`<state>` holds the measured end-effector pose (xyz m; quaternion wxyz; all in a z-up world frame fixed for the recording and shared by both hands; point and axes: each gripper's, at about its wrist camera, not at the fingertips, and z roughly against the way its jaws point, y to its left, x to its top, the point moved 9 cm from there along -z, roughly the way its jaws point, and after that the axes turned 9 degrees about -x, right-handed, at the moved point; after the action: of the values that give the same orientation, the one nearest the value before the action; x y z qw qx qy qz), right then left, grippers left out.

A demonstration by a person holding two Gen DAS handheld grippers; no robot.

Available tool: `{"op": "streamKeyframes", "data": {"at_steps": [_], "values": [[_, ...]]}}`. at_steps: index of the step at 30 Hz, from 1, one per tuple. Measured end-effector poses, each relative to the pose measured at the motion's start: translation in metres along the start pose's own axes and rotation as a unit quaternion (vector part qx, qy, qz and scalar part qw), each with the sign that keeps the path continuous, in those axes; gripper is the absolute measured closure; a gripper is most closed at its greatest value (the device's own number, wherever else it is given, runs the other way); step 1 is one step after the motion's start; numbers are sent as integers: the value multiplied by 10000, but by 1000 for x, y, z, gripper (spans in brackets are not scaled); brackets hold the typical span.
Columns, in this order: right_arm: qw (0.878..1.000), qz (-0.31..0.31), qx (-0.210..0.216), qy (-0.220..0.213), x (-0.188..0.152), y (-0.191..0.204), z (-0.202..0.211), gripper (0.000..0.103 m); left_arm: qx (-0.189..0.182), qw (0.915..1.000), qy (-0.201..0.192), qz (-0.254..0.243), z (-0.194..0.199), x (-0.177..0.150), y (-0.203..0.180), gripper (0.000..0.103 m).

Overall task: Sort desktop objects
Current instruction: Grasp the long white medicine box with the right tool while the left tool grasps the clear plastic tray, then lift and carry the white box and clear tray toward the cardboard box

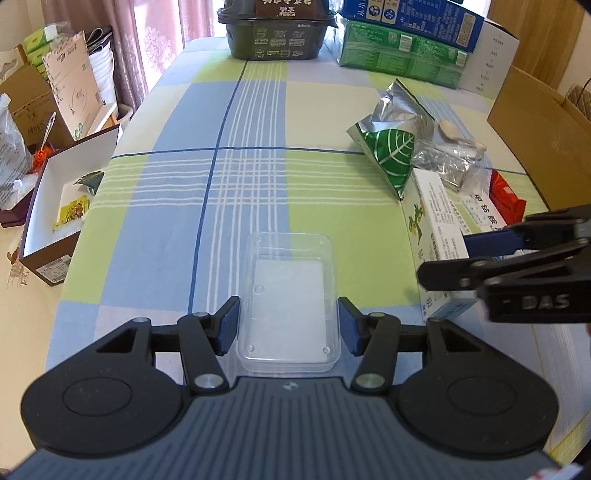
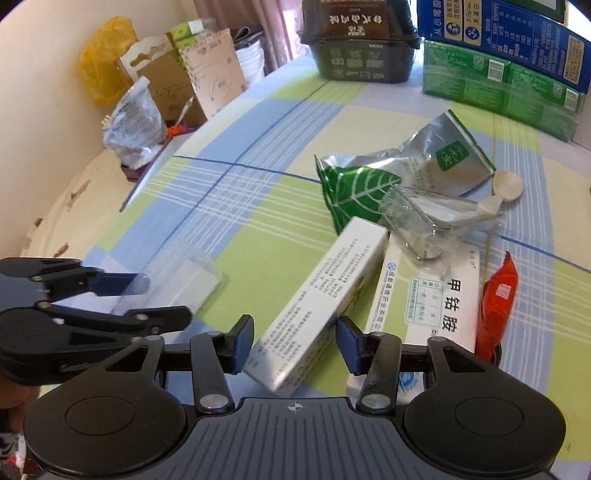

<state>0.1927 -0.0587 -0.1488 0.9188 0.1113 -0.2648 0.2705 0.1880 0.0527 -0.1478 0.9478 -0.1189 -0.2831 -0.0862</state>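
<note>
A clear plastic tray (image 1: 290, 299) lies on the checked tablecloth (image 1: 177, 206) between the fingers of my left gripper (image 1: 288, 326), which is open around it without visibly squeezing it. My right gripper (image 2: 294, 341) is open around the near end of a long white medicine box (image 2: 321, 302), which tilts across a flat white box (image 2: 432, 299). The right gripper shows in the left wrist view (image 1: 517, 258) beside the white box (image 1: 436, 240). The left gripper shows in the right wrist view (image 2: 110, 295) at the tray (image 2: 181, 280).
A green-leaf foil pouch (image 2: 351, 192), a silver zip bag (image 2: 436, 158), a crumpled clear container (image 2: 424, 221), wooden spoons (image 2: 506, 188) and a red packet (image 2: 495, 302) lie close together. A dark box (image 1: 277, 33) and green and blue cartons (image 1: 402, 48) stand at the far edge. An open box (image 1: 55, 206) sits left of the table.
</note>
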Motion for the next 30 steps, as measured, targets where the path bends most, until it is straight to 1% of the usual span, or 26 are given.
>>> {"op": "streamKeyframes", "data": {"at_steps": [4,5,6,7,9,13,17,21,26,30], "values": [[9999,-72,-122,40,4,-4,-12,57,66,10000,-37,-37,-2,3,1,52],[9999,-79,-137,37,5,-5,-14,59,78,9999,-38,-68,-3,4,1,52],[9998,-73,-166,21,6,-6,-15,64,92,9999,-41,-107,-4,5,1,52],[9998,-63,-202,9,7,-7,-15,66,111,9998,-32,-153,-5,5,0,52],[9997,-63,-237,13,8,-9,-15,80,160,9996,-12,-243,-7,4,-1,52],[9997,33,-235,73,2,-9,-7,80,156,9996,-1,-222,-9,4,-2,52],[9997,135,-184,118,-16,-9,13,80,-7,10000,37,-8,-5,1,-4,52],[9997,120,-137,185,-42,-13,39,80,-6,9997,145,-211,4,-9,-21,52],[9993,-39,-56,363,-77,-25,62,80,-219,9977,313,-553,14,-28,-54,52],[9995,-80,-75,307,-79,-29,67,80,-221,9960,428,-747,12,-39,-68,52]]}}
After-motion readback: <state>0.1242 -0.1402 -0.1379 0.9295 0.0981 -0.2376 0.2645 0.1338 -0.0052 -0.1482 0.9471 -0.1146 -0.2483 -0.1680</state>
